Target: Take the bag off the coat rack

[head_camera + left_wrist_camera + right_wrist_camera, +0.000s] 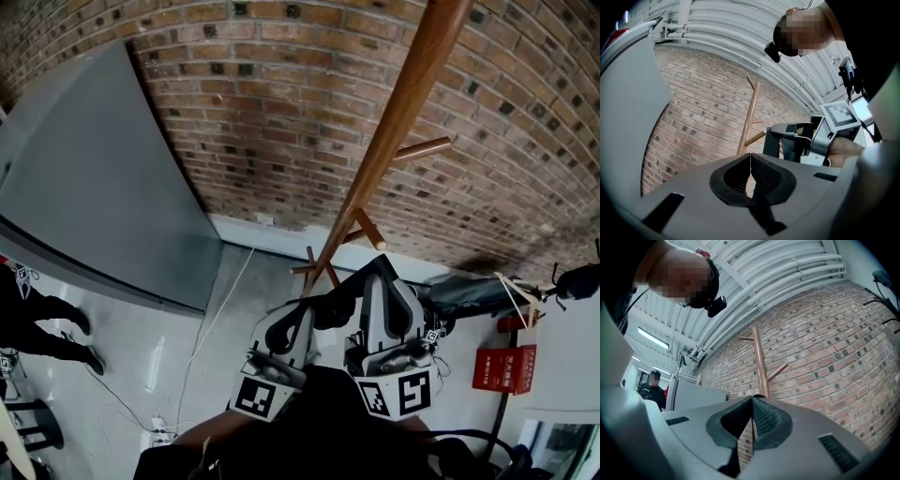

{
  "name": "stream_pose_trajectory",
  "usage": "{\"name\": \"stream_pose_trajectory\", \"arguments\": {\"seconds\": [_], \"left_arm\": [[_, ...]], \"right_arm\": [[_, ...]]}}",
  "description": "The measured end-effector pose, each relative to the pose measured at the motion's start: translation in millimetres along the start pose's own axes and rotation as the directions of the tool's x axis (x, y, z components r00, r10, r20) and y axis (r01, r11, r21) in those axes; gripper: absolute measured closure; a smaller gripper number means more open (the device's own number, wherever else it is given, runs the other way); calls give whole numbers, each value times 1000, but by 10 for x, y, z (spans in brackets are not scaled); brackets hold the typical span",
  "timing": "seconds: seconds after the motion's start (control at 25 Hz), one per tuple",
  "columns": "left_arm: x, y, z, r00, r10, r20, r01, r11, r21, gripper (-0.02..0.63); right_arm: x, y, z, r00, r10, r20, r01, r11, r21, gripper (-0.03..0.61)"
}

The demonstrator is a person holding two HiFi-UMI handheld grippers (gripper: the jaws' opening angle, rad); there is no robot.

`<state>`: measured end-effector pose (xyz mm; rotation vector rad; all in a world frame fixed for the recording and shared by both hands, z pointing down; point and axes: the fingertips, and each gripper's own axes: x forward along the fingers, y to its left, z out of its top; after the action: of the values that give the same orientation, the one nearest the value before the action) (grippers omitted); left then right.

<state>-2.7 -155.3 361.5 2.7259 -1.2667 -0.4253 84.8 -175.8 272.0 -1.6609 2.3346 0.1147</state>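
**Room setting about the paired grippers.**
A red-brown brick wall (281, 112) rises ahead of the left gripper (750, 158) and the right gripper (751, 399), with a white skirting (272, 228) along its foot. Left of the left gripper, a large grey cabinet (84, 187) meets this wall. A pale, glossy floor (131, 356) lies below both grippers, crossed on the left side by a white cable (220, 309). A red box (506, 368) sits low to the right of the right gripper. Overhead, white pipes (787, 268) run along the ceiling, and a strip light (653, 338) glows up and left of the right gripper.
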Motion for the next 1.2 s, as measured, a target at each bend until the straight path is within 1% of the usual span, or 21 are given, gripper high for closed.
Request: {"name": "stream_pose_trajectory", "arguments": {"seconds": [0.08, 0.16, 0.24, 0.36, 0.4, 0.56, 0.76, 0.96, 1.04, 1.2], "left_arm": [[13, -12, 36, 1000, 4, 15, -4, 1000, -2, 595], [41, -18, 106, 999, 9, 51, -9, 1000, -7, 595], [42, -27, 78, 999, 7, 44, -6, 1000, -8, 595], [75, -61, 167, 995, -1, 97, 2, 1000, -13, 595], [84, -73, 181, 995, -5, 103, 6, 1000, -15, 595], [115, -123, 184, 996, -12, 88, 13, 1000, -6, 595], [143, -185, 120, 998, -17, 57, 17, 1000, -8, 595], [172, -258, 150, 997, -27, 71, 27, 1000, 7, 595], [180, -282, 138, 998, -32, 62, 31, 999, 12, 595], [237, -363, 165, 998, -36, 54, 36, 999, -9, 595]], "right_arm": [[-44, -1, 11, 1000, -2, -1, 2, 1000, -1, 558], [-94, -5, 22, 1000, -5, -3, 5, 1000, -3, 558], [-150, -11, 28, 1000, -12, -5, 12, 1000, -5, 558], [-232, -29, 30, 1000, -26, -12, 26, 1000, -10, 558], [-256, -38, 30, 999, -32, -14, 32, 999, -12, 558], [-326, -68, 23, 998, -51, -24, 51, 998, -22, 558], [-409, -91, 15, 998, -56, -28, 55, 998, -27, 558], [-520, -137, 32, 997, -72, -19, 72, 997, -40, 558], [-560, -159, 26, 996, -82, -18, 81, 996, -47, 558], [-618, -201, 29, 995, -97, -23, 95, 994, -49, 558]]}}
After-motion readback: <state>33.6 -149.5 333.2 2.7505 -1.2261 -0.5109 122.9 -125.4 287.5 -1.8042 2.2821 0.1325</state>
